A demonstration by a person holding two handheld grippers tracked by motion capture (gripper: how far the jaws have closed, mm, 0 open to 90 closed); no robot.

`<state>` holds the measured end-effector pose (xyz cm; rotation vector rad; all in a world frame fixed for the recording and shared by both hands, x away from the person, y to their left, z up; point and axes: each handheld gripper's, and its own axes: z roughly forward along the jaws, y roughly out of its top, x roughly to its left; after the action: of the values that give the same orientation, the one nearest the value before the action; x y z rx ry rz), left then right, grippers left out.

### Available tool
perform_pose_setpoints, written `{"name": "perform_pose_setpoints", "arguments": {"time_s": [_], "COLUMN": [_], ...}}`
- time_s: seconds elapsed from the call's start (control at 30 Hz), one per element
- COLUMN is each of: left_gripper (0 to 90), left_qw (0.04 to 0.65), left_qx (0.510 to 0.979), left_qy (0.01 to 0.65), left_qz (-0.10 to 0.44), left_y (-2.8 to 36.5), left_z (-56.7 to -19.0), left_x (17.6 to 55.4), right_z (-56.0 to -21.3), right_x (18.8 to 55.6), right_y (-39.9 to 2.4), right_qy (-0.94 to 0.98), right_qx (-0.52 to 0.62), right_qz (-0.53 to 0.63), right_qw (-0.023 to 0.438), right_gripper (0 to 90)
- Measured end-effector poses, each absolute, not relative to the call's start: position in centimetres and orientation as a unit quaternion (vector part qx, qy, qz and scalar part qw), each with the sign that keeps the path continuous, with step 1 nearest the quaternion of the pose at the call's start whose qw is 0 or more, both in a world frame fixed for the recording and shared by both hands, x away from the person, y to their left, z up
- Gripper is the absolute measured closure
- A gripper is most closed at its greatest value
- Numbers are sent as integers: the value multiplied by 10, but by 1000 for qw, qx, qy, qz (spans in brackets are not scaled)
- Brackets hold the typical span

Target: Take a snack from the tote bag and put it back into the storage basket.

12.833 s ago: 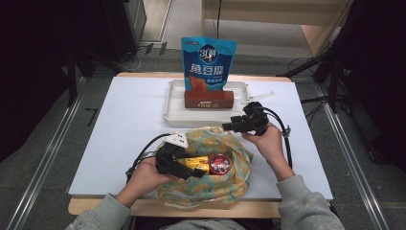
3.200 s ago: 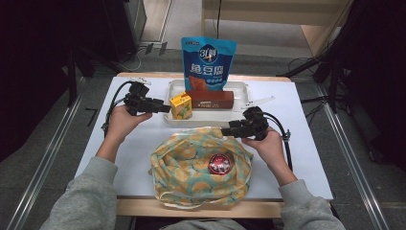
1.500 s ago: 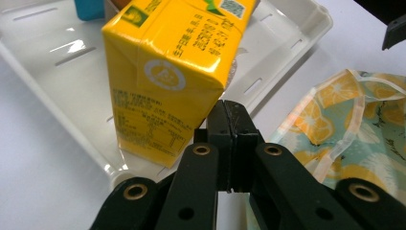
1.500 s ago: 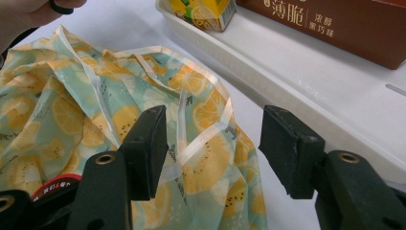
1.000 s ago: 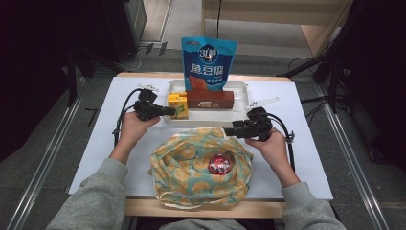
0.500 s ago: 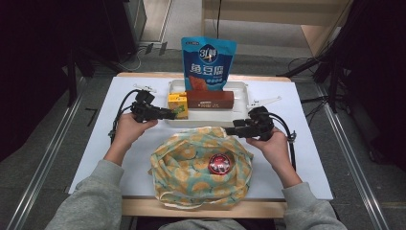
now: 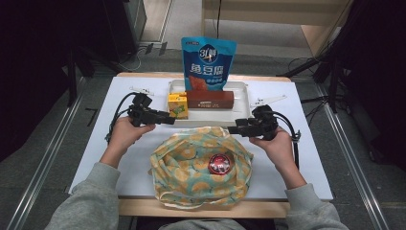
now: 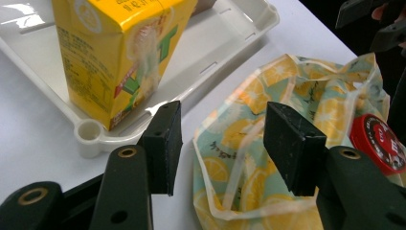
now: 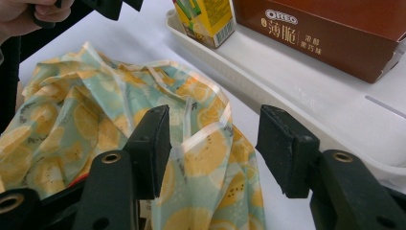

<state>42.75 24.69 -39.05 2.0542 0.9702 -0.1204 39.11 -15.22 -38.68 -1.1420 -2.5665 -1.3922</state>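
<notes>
A yellow juice carton (image 7: 177, 105) (image 8: 119, 52) stands at the left end of the white tray (image 7: 239, 117). My left gripper (image 7: 167, 117) (image 8: 220, 129) sits just left of it, open. Its jaws have just been opening and nothing is between them. A lemon-print bag (image 7: 191, 172) (image 9: 95, 120) lies open in front of the tray, with a red-lidded can (image 7: 220, 164) inside. My right gripper (image 7: 232, 129) (image 9: 213, 139) hovers at the bag's far right rim. Its jaws have just been closing a little. The rim fold lies between them, and the pads do not press on it.
A brown biscuit box (image 7: 209, 99) (image 9: 325, 33) lies in the tray beside the carton. Behind it a tall blue snack pouch (image 7: 208, 64) stands upright. The white tabletop (image 7: 306, 158) shows bare at both sides of the bag. Cables trail from both grippers.
My left gripper has opened off the juice carton and drawn back a little to the left. The carton stays standing in the tray. The right hand has hardly moved.
</notes>
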Motion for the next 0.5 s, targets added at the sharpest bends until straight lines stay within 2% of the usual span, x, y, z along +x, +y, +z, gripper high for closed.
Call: {"name": "perform_pose_setpoints", "arguments": {"time_s": [0.5], "left_gripper": [450], "left_qw": [425], "left_qx": [815], "left_qy": [390], "left_qz": [-44], "left_y": [258], "left_z": [-386], "left_x": [413], "right_z": [-369], "right_x": [375], "right_y": [-154], "right_qy": [-825], "right_qx": [-353], "right_qz": [-442], "right_qw": [6], "right_gripper": [527]}}
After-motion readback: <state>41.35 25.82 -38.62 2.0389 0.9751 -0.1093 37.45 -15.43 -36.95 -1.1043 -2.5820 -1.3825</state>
